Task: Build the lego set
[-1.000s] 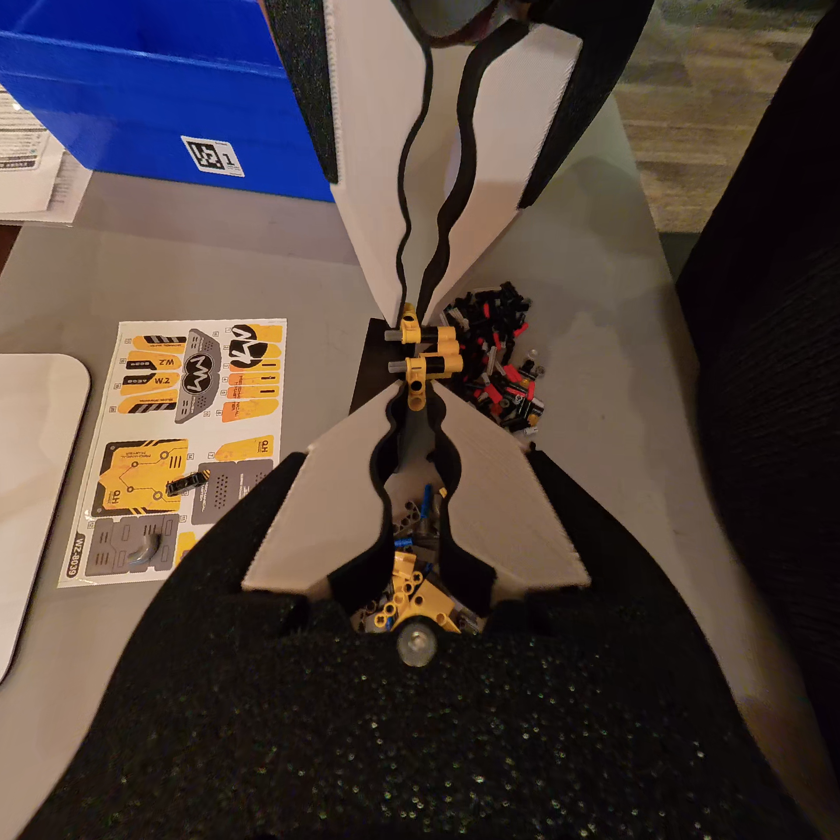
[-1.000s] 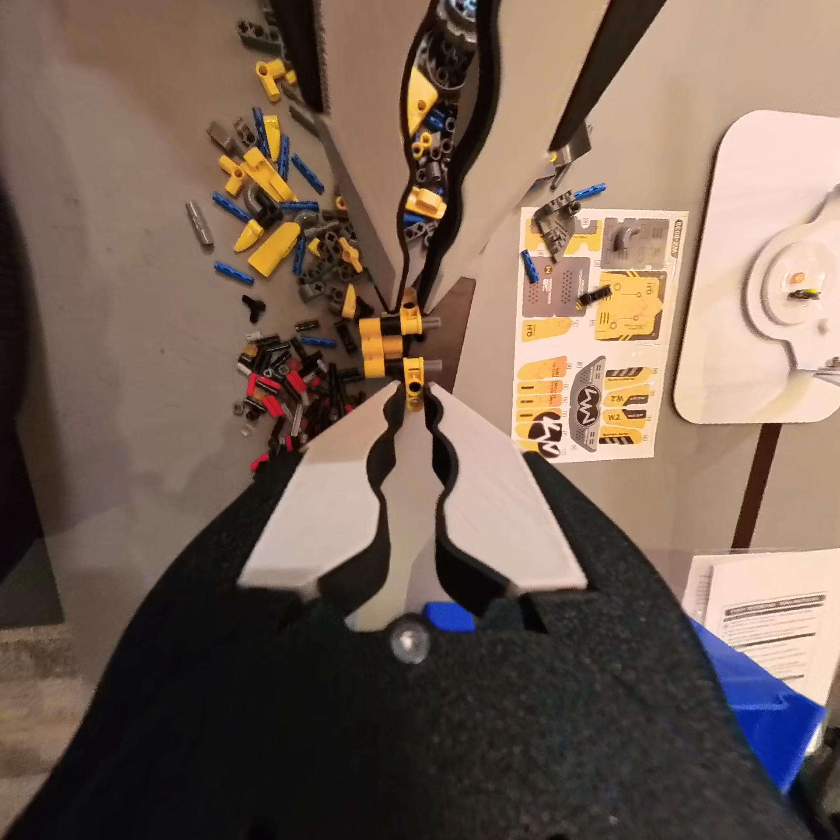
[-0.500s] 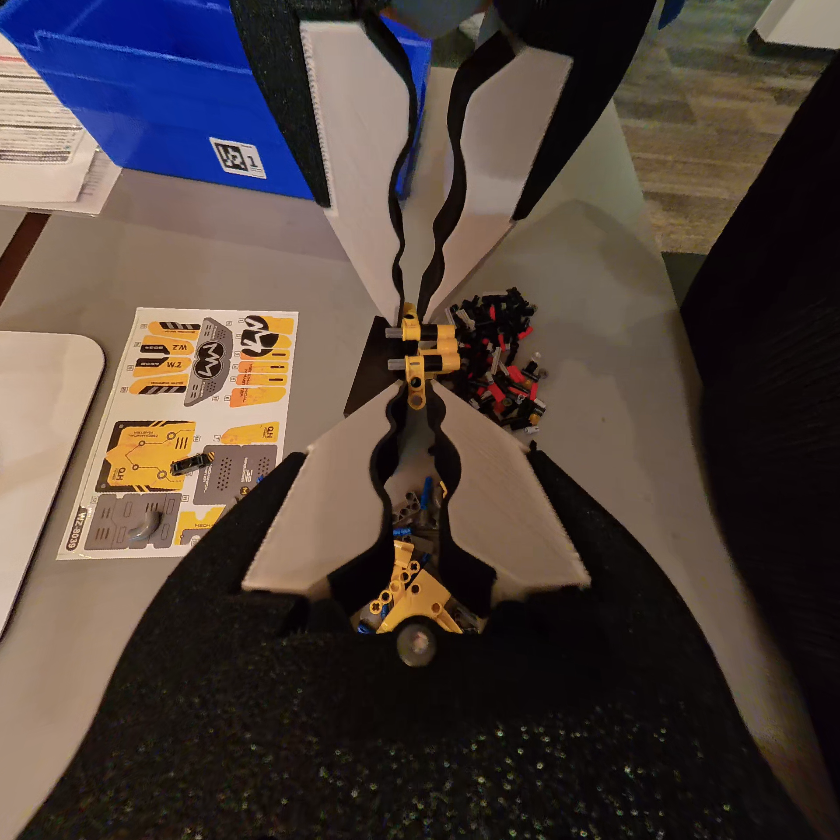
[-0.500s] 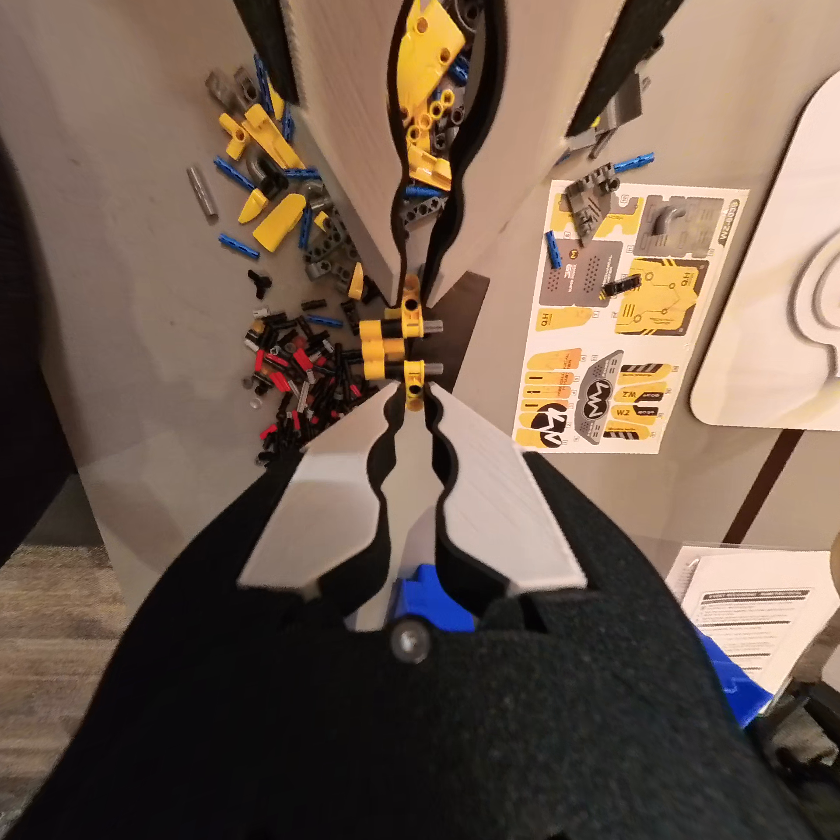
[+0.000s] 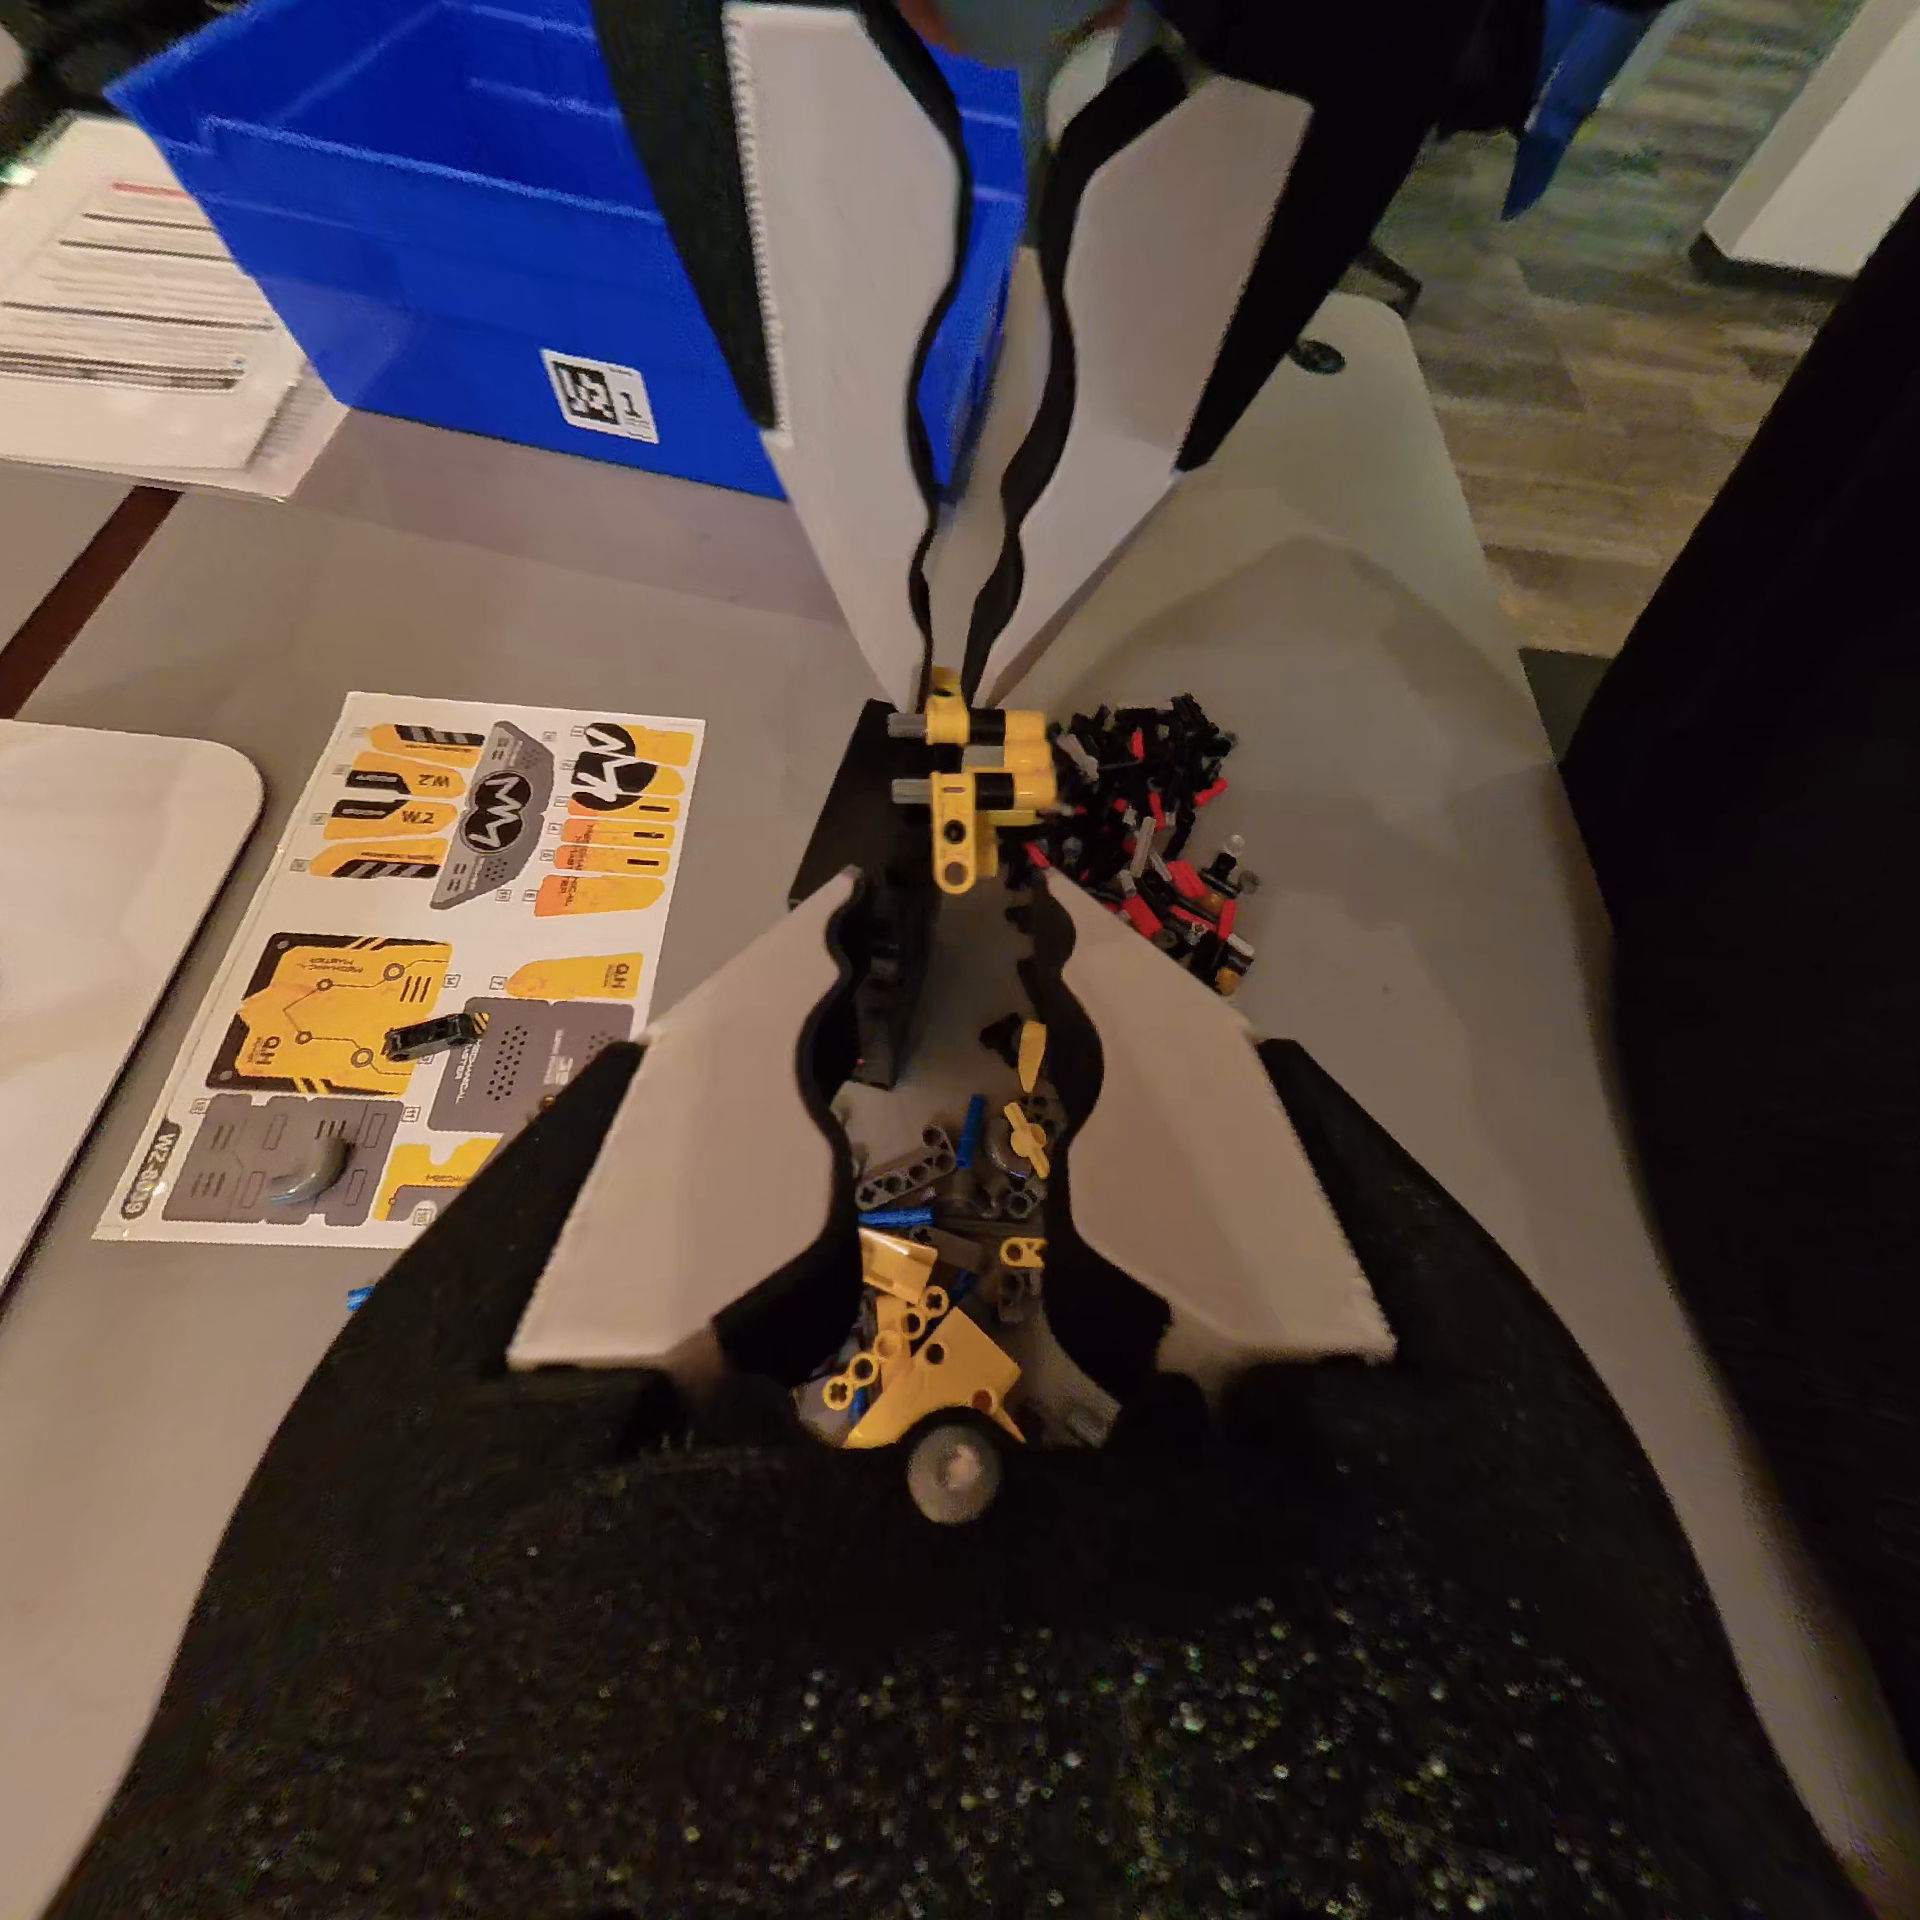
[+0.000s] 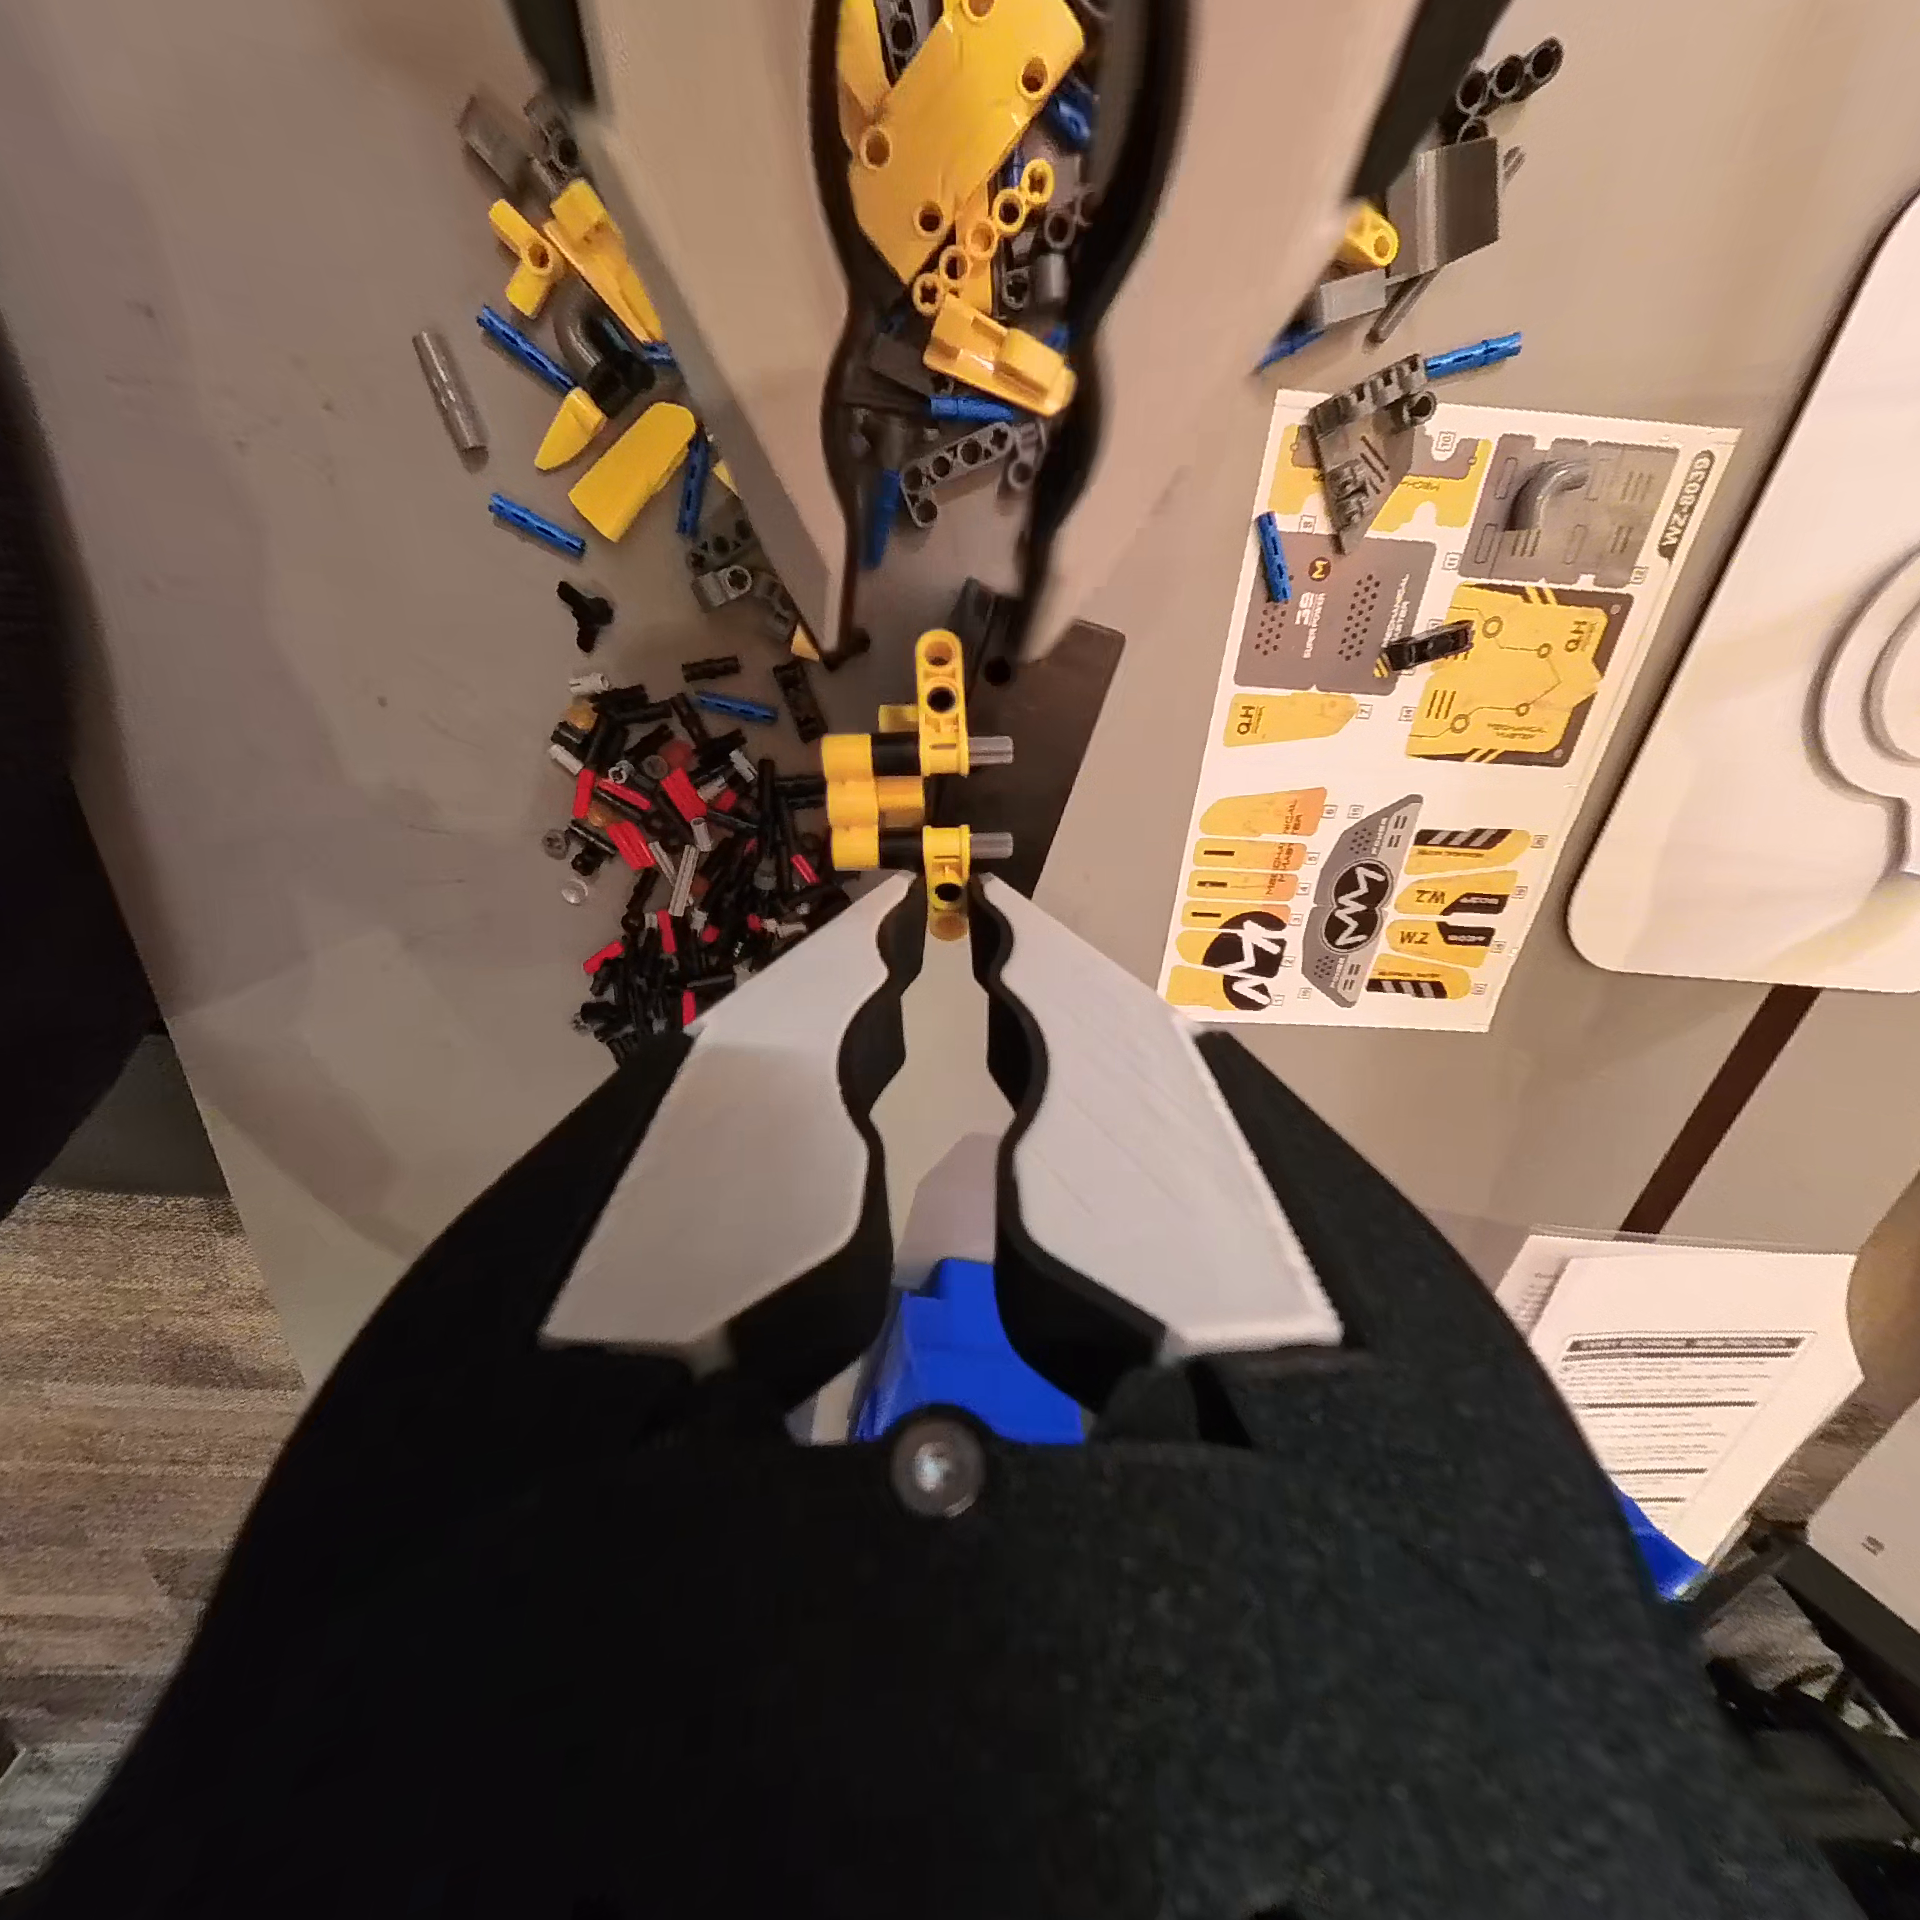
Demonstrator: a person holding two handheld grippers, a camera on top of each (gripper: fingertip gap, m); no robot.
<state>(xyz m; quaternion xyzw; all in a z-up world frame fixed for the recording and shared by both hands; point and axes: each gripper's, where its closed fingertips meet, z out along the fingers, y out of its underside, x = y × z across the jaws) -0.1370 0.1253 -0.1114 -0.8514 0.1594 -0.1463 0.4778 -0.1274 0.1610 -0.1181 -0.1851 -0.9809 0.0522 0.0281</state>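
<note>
While the right claw (image 6: 943,902) is clenched on the lower end of a small yellow-and-black brick assembly (image 6: 914,784), the left claw (image 5: 948,906) stands released, its tips spread and just short of the assembly's free yellow connector without touching it. The assembly hangs above the grey worktop (image 5: 520,613), over a dark flat plate (image 6: 1081,675). Beside the assembly lies a heap of black and red pins (image 6: 686,831); on its other side lies a yellow sticker sheet (image 5: 416,935). Beyond the assembly, behind the right claw in the left wrist view, stands a blue bin (image 5: 468,260). Loose yellow, grey and blue parts (image 6: 613,416) lie past the pins.
</note>
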